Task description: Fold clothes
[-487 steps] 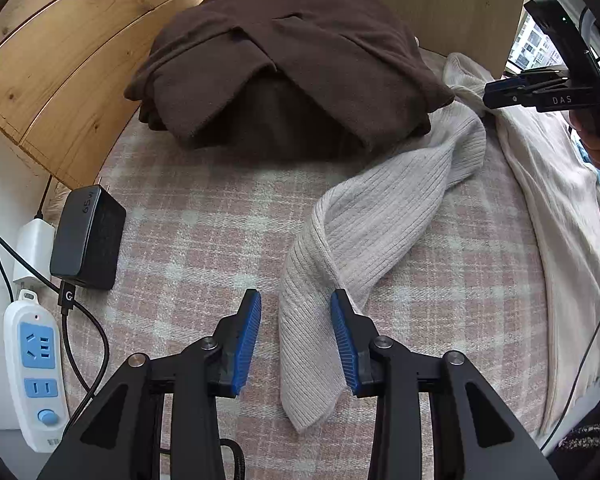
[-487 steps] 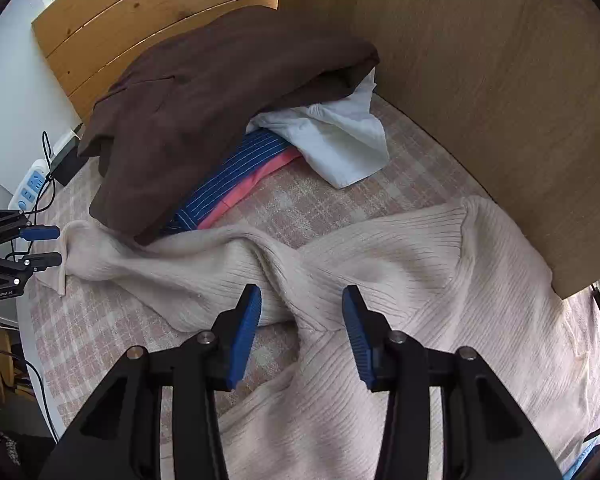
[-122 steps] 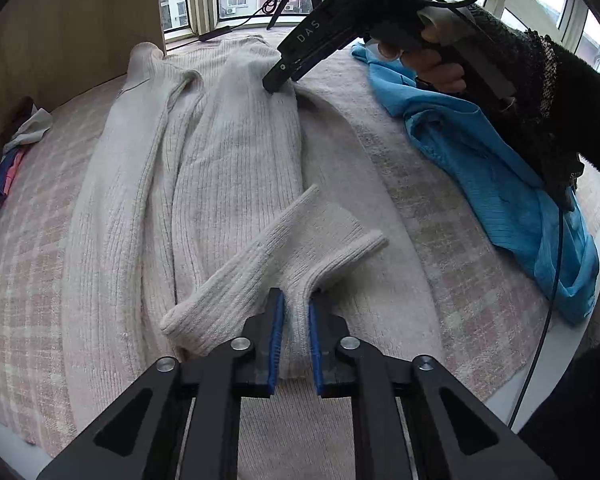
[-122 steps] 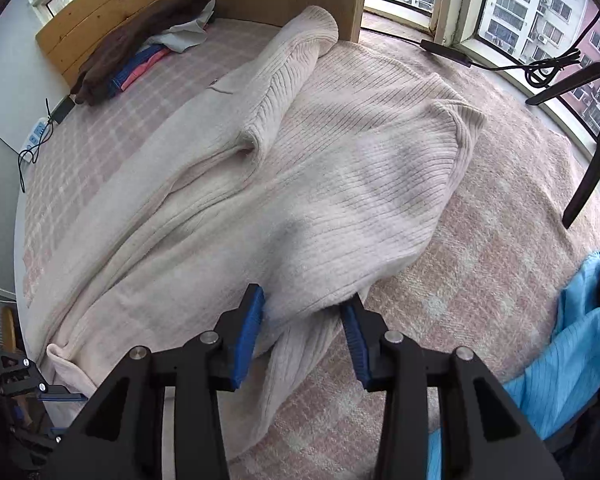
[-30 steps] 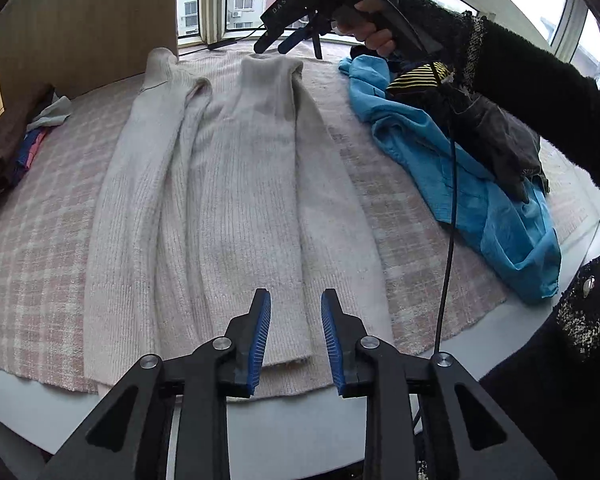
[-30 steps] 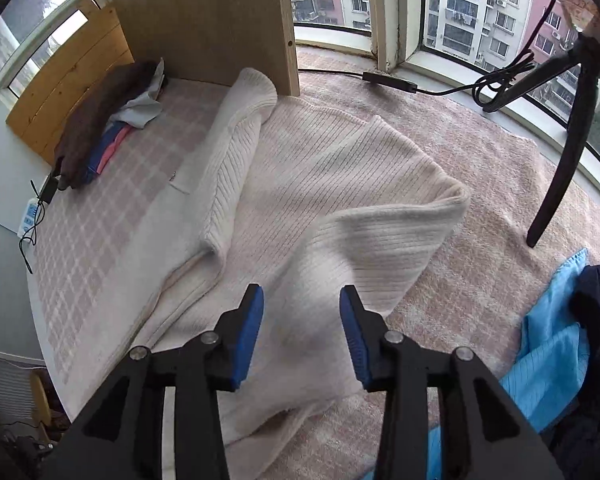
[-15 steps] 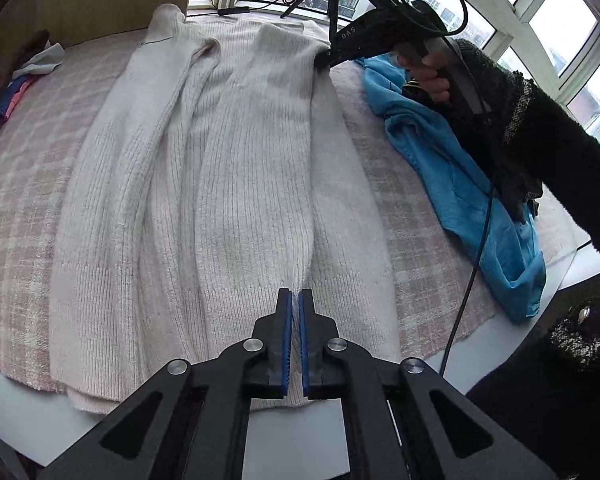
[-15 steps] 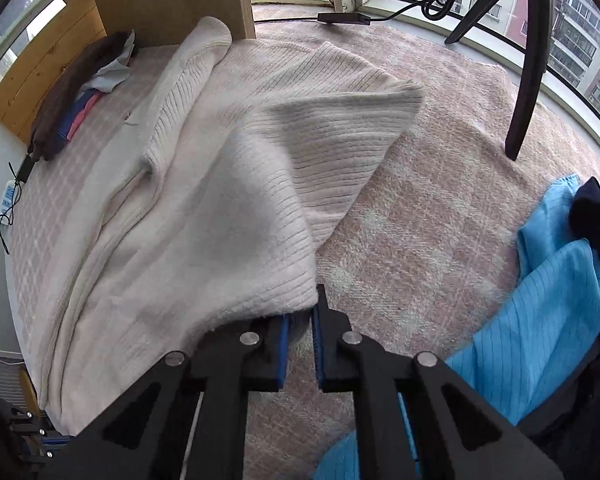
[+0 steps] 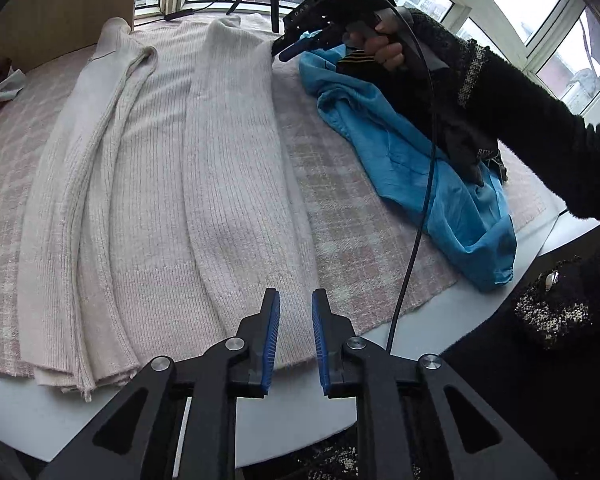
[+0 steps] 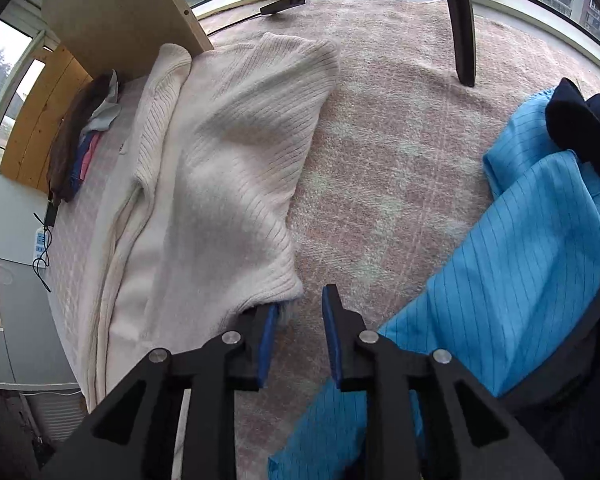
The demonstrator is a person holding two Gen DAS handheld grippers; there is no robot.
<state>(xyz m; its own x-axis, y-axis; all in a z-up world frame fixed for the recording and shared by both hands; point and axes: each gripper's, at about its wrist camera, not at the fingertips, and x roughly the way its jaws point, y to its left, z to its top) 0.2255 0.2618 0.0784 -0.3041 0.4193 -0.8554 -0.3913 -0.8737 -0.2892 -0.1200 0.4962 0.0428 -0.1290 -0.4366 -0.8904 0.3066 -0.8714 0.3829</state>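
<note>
At the near edge of the tabletop [image 9: 340, 344], the left gripper [image 9: 294, 332] hovers over the hem of the cream sweater [image 9: 204, 184], its jaws released and just reopened, with nothing between them. The hem lies directly under and slightly left of those jaws. The sweater, its sides already folded inward, forms a long narrow strip whose long axis runs from this near edge straight away to the window edge, on the pink plaid cover. At the far end, the right gripper [image 10: 298, 320] sits beside the sweater's shoulder corner, jaws likewise parted and just opened; the knit edge touches the left jaw's outer side but is not clamped. A blue garment [image 9: 412, 168] lies apart, toward the right edge. The next fold likely runs lengthwise, each hand taking its own end.
</note>
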